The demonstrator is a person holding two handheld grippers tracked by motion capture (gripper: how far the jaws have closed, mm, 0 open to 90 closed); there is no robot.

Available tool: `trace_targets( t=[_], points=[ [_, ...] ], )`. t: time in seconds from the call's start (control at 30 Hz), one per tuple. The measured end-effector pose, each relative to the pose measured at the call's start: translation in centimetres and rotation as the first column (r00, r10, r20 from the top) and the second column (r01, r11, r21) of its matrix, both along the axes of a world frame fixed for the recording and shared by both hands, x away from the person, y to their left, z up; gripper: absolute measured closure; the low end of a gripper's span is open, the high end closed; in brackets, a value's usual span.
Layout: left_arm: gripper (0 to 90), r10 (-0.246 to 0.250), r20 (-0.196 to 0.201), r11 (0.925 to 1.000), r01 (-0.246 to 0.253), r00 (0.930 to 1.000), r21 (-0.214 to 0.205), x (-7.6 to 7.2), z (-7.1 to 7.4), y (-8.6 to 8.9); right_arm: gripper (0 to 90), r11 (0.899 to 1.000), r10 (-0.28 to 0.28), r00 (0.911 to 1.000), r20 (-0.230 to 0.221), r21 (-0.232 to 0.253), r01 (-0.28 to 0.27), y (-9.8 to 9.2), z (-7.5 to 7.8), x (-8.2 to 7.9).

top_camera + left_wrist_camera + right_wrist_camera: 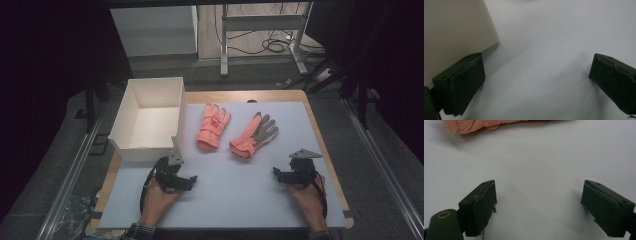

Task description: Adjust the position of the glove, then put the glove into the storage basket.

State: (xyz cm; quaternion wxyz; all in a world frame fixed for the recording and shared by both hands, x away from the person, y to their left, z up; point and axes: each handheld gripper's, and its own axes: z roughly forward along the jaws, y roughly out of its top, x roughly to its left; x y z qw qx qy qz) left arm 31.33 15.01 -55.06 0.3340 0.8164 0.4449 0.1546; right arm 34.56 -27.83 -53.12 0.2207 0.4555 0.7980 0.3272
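White open-topped box (150, 120) at the left edge of the pale grey mat (260, 195) that covers the wooden tabletop (240, 95). Behind the tabletop: a grey metal frame (262, 22) on the floor, black cables (272, 46) coiled beneath it.

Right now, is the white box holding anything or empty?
Empty. The high view looks straight into the white box and shows bare floor and walls; both pink gloves lie outside it on the table mat.
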Motion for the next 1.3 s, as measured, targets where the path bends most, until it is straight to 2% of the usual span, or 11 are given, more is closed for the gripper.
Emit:
trace_targets(
  t=[0.97,1.3],
  points=[
    [0.2,0.003,0.000,1.0000,-0.003,1.0000,-0.004,-0.02,-0.04,-0.03,13.3,1.000,0.000,1.0000,-0.007,-0.001,0.000,0.03,0.09,0.03],
    [0.2,0.003,0.000,1.0000,-0.003,1.0000,-0.005,-0.01,-0.04,-0.03,16.9,1.000,0.011,0.9999,-0.013,0.001,-0.011,0.08,0.33,-0.01]
  ],
)
